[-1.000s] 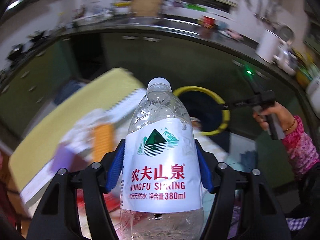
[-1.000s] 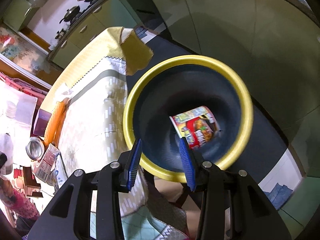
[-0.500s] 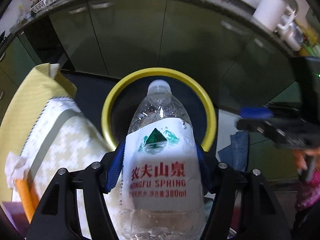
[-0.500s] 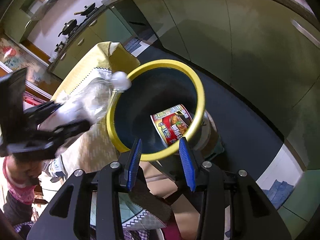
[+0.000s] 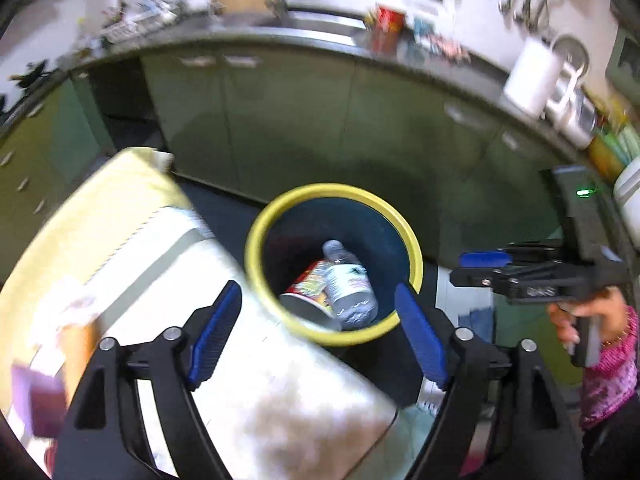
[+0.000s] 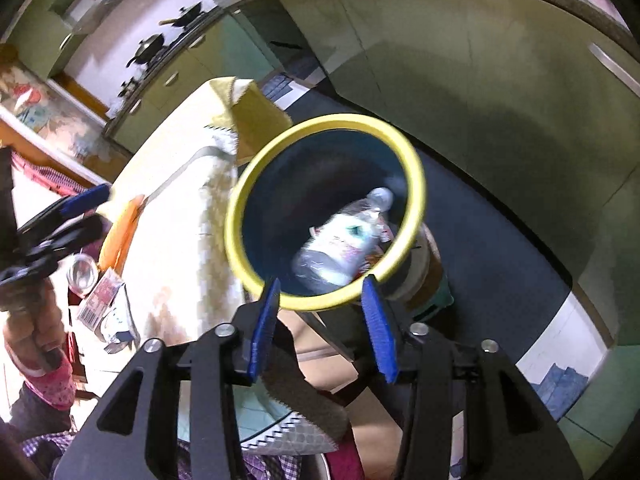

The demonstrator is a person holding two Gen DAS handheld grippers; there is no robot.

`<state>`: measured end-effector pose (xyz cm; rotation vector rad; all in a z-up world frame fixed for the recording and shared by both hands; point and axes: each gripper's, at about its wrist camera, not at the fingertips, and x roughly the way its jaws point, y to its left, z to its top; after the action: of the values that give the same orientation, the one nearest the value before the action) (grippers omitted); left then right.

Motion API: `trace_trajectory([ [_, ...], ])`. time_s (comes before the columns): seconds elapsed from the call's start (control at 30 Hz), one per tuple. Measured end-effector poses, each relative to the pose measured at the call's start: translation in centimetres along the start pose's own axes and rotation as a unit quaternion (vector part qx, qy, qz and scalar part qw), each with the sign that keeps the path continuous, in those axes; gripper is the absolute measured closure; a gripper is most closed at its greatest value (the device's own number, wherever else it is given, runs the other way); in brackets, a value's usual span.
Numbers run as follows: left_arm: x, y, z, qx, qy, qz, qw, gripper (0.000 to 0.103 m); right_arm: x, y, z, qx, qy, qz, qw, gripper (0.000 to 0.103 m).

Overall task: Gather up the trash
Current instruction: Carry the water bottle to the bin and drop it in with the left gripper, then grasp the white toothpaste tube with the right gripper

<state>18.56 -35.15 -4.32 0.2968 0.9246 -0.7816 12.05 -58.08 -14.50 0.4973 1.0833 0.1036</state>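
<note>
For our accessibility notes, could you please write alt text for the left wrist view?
A clear plastic water bottle lies inside a yellow-rimmed dark bin beside a printed noodle cup, seen between the opening, empty jaws of the left gripper. A patterned tablecloth sits at left; the right gripper, held by a hand, is at right.

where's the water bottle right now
The water bottle lies inside the yellow-rimmed bin on the floor beside the table, resting against the noodle cup, in the centre of both wrist views.
</note>
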Motion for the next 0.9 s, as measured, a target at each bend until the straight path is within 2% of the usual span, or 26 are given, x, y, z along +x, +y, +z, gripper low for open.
trace_trajectory([
  [0.17, -7.6, 5.0, -4.3, -0.038, -0.048, 0.038, 0.9974, 0.02, 0.6, 6.4, -0.8, -0.07, 0.01, 0.009, 0.997, 0.059],
  [0.33, -13.8, 10.2, -9.1, -0.09, -0.078, 0.111, 0.9867, 0.017, 2.3, 13.8, -2.1, -0.148, 0.03, 0.04, 0.988, 0.059],
  [0.43, -16.2, 12.6, -12.0, -0.128, -0.087, 0.13, 0.9793, 0.017, 4.0, 18.5, -3.3, -0.203, 0.054, 0.066, 0.976, 0.059],
  [0.53, -18.2, 14.3, -15.1, -0.156, -0.098, 0.156, 0.9705, 0.016, 5.6, 23.5, -5.0, -0.266, 0.073, 0.083, 0.958, 0.059],
  [0.6, -19.1, 14.7, -16.6, -0.167, -0.101, 0.165, 0.9668, 0.016, 6.8, 26.5, -5.9, -0.306, 0.087, 0.089, 0.944, 0.059],
  [0.7, -19.9, 15.2, -18.6, -0.181, -0.099, 0.162, 0.965, 0.016, 8.7, 29.4, -6.6, -0.334, 0.11, 0.096, 0.931, 0.059],
  [0.9, -20.5, 14.7, -20.3, -0.182, -0.098, 0.161, 0.965, 0.015, 11.7, 31.6, -7.0, -0.362, 0.136, 0.079, 0.919, 0.066],
])
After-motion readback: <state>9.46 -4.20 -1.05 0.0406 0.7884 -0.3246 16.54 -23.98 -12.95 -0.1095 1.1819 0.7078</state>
